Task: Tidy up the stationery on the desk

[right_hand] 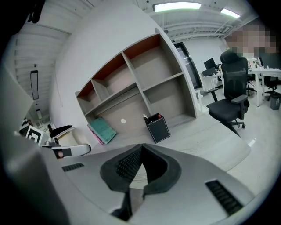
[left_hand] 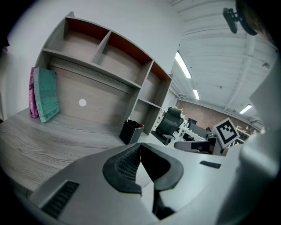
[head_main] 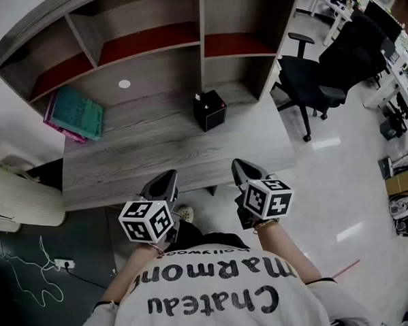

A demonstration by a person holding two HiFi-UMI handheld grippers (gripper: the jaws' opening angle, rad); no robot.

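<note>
Pen pot [head_main: 209, 110]: black square box, upright at the back of the desk [head_main: 156, 160], right of centre, just in front of the shelf unit [head_main: 156, 34]. A few pens stick out the top. Prob. light & rigid w/ smooth sides, so it could slip or tip if pushed high. Best bet is to pinch one wall at the rim, or span the body low, keeping it upright so the pens don't spill.

Books [head_main: 77, 115]: teal one over a pink one, leaning at the desk's far left end under the shelf. They look thin w/ soft covers and would prob. flex. Take them by the spine or top edge, both together if poss.

No other stationery visible on the desk.

Left tool [head_main: 162, 185] & right tool [head_main: 248, 173]: both closed tip to tip w/ nothing between them, at the desk's near edge, well apart from pot & books.
</note>
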